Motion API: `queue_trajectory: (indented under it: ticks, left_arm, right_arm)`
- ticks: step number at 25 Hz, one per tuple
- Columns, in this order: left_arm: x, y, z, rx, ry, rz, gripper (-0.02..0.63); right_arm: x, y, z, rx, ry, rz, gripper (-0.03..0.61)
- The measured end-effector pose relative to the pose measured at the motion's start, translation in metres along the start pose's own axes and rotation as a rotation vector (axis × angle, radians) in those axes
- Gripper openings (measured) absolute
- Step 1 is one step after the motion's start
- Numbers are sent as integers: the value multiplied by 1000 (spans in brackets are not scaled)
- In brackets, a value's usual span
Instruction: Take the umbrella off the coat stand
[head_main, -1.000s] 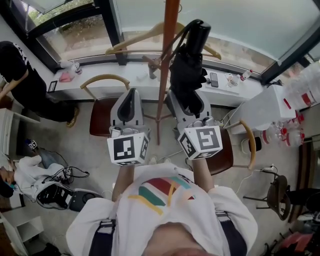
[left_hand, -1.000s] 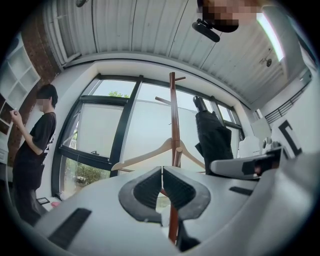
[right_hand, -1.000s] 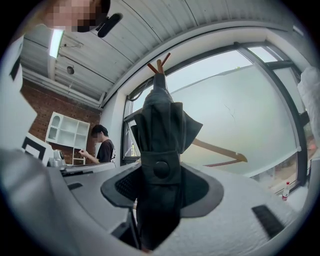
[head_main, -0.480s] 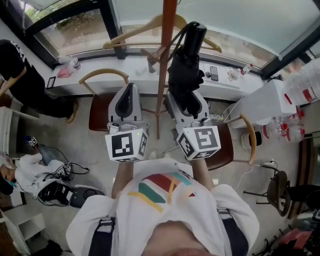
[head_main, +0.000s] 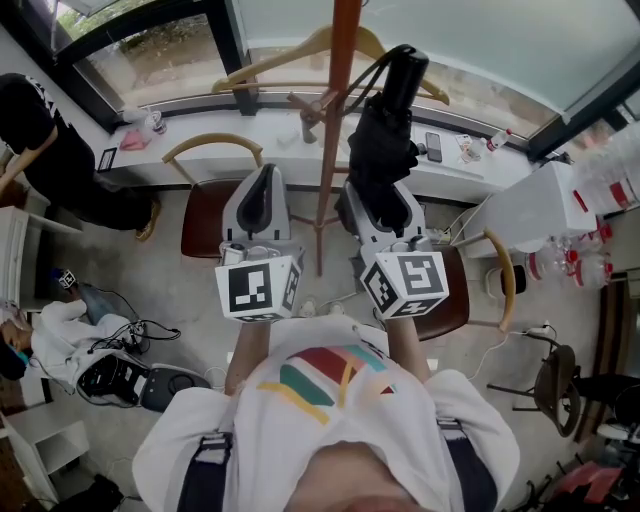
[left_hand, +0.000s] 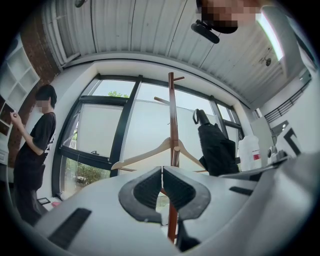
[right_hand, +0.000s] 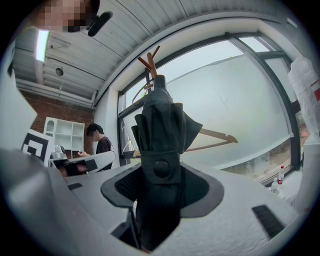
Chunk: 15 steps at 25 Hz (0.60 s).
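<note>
Seen from above, a person in a white top holds two grippers out toward a wooden coat stand (head_main: 335, 130) in front of a wide window. A black folded umbrella (head_main: 385, 140) hangs upright just to the right of the stand's pole, its long axis running parallel to the pole and its handle end uppermost. A thin black loop (head_main: 365, 75) runs from the handle across to a peg on the pole, so the umbrella appears not yet freed. The right gripper (head_main: 385, 205) is the nearer tool and is already on it: pointing roughly level, its jaws are pinching the umbrella's body from both sides at the band with the snap button, across its length. The left gripper (head_main: 263, 195) hangs left of the pole, well clear of the umbrella, with its jaws pressed together on nothing. A pale wooden hanger (head_main: 300, 55) hangs higher on the stand behind. Since the loop leads from the umbrella's top leftward to the peg, the coming move probably calls for raising the umbrella along its own axis until the loop clears the peg, then drawing it right, away from the pole. Against the frame a second earlier, little differs: the right jaws hold the same spot, the left gripper has not shifted, the loop still reaches the peg, and only the whole view has drifted slightly.
</note>
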<state>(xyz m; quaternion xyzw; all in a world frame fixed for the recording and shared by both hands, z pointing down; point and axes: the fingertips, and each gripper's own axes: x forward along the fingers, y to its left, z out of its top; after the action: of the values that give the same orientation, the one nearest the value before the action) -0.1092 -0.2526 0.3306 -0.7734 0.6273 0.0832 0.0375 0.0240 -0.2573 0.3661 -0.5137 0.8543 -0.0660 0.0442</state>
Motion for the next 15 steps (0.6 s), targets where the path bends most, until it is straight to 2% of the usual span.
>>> queue_trajectory:
  ticks: [15]
  left_arm:
    - [0, -6, 4, -7, 6, -2, 8]
  right_arm:
    - [-7, -7, 2, -25, -2, -30, 209]
